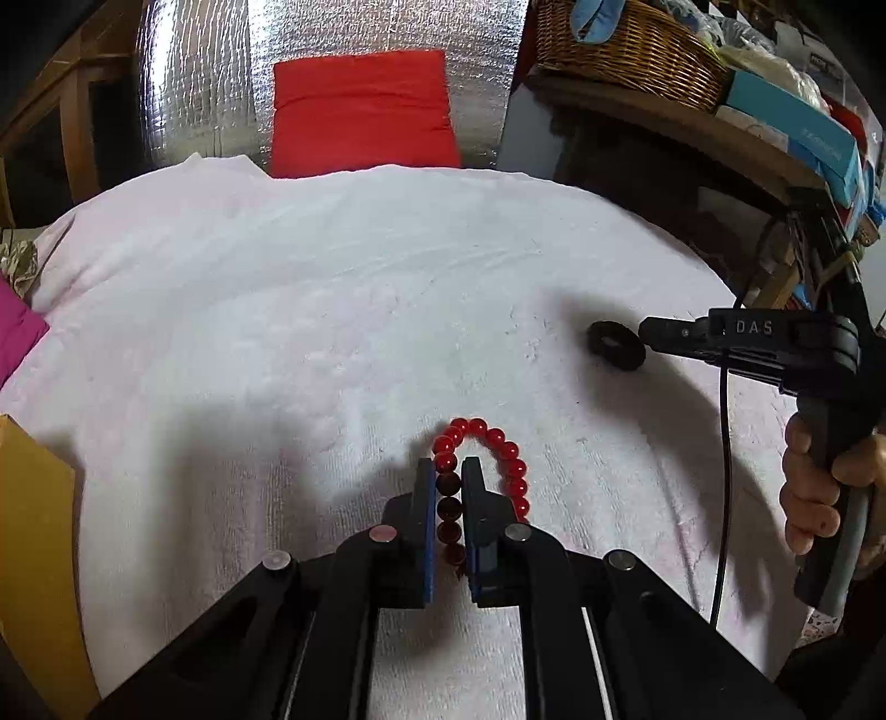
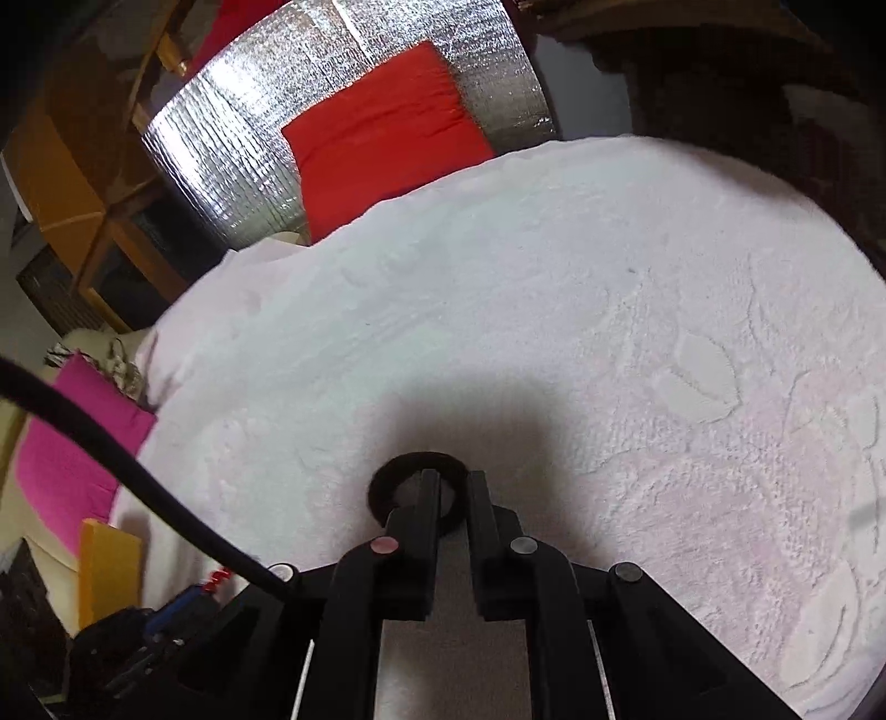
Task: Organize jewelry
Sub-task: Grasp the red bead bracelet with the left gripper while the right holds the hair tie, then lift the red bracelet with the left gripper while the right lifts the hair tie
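A bracelet of round, glossy red beads (image 1: 487,459) lies on the white terry towel (image 1: 332,310), near you and a little right of the middle, and your left gripper (image 1: 448,471) has its jaws pressed together on the left side of the loop, with several beads running down between the blue-edged pads. The rest of the loop curves free to the right of the jaws. Judge it as light but limp: the beads look hard and smooth, so they may roll or slide under the pads, and the string will sag once lifted. A hold across the strand, between two beads rather than on the crown of one, should slip least. Farther away and to the right, a black, soft-looking ring-shaped hair tie (image 2: 412,490) rests on the same towel. Your right gripper (image 2: 454,482) is closed on its near rim, one finger inside the ring's hole and one outside. It looks soft, light and easy to pinch, with little risk of damage. Beyond the towel's far edge stands a red cushion (image 1: 362,111) against a silver foil sheet (image 1: 210,77), and a woven wicker basket (image 1: 626,50) sits at far right.
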`<state>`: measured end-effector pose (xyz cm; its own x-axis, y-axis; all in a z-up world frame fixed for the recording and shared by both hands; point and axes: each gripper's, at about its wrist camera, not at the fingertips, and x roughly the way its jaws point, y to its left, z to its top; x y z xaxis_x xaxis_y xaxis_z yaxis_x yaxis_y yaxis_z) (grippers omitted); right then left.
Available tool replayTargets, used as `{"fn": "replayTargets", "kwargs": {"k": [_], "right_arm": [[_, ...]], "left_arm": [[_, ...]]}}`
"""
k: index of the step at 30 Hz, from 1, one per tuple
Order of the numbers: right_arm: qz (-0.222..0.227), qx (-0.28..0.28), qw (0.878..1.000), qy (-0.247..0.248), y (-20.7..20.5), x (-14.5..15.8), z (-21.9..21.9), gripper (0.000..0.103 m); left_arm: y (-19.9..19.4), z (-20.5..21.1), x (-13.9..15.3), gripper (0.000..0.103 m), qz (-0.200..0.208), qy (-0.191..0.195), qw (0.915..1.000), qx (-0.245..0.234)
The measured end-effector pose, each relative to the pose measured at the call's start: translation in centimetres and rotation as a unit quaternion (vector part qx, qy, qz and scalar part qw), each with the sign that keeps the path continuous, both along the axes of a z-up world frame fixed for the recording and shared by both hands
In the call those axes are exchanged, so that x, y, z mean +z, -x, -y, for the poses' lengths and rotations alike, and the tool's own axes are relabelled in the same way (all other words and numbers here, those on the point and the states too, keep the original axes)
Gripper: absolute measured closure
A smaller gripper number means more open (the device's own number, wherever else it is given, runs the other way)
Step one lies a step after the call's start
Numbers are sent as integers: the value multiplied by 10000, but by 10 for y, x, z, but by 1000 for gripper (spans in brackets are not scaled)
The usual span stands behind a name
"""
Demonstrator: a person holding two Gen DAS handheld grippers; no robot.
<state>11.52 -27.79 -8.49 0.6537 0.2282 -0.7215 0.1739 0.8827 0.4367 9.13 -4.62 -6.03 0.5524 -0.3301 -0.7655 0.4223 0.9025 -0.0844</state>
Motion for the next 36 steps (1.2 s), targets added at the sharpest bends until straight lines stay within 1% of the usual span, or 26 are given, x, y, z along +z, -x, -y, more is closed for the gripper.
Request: {"fn": "replayTargets", "kwargs": {"k": [3,4,6,7,8,10,14,15,16,17,18,19,20,22,25,28,32,36], "right_arm": [[-57,-107,9998,-156,0,-1,7,92],[-53,-175,9996,-214,1,0,9,90],[-115,-231,9991,-345,-1,-1,12,84],[-120,-241,9989,-384,-1,-2,13,77],[-110,-272,9990,-338,-2,-2,12,69],[-87,-296,9995,-99,-5,-1,7,62],[-45,-272,9990,364,-13,-3,-7,62],[-82,-233,9985,495,-16,-6,-10,62],[-171,-157,9975,672,-20,-11,-16,65],[-164,-143,9962,841,-21,-13,-18,72],[-87,-131,9938,1101,-21,-13,-23,77],[-68,-53,9925,1216,-22,-12,-25,88],[-54,-37,9925,1224,-21,-11,-24,91],[3,-50,9931,1175,-19,-8,-22,94],[132,-16,9931,1164,-14,-3,-19,94],[212,-22,9952,956,-10,3,-13,94],[306,-24,9963,802,-4,10,-10,94],[362,-18,9972,654,3,15,-5,94]], "left_arm": [[-2,1,-4,94,-70,-47,10000,11],[-2,0,-5,94,-99,-45,9999,15],[0,-2,-5,94,-108,-36,9999,19],[1,-2,-5,94,-100,-26,9999,13],[1,-2,-4,94,-88,-17,10000,3],[3,-1,-4,94,-66,-19,10000,-11],[3,-2,-5,93,-82,-40,9999,-61],[2,-2,-6,93,-87,-43,9999,-75],[2,-1,-7,93,-103,-43,9999,-123],[3,-1,-7,93,-103,-54,9998,-137],[4,-1,-7,93,-98,-90,9998,-146],[3,-1,-8,93,-108,-90,9998,-155],[3,-2,-8,93,-120,-72,9998,-156],[3,-2,-7,93,-111,-33,9998,-130],[5,-3,-1,93,-10,87,9999,-74],[8,-1,6,94,127,156,9997,-102],[12,1,13,94,223,199,9995,-100],[15,0,21,94,304,236,9993,20]]}}
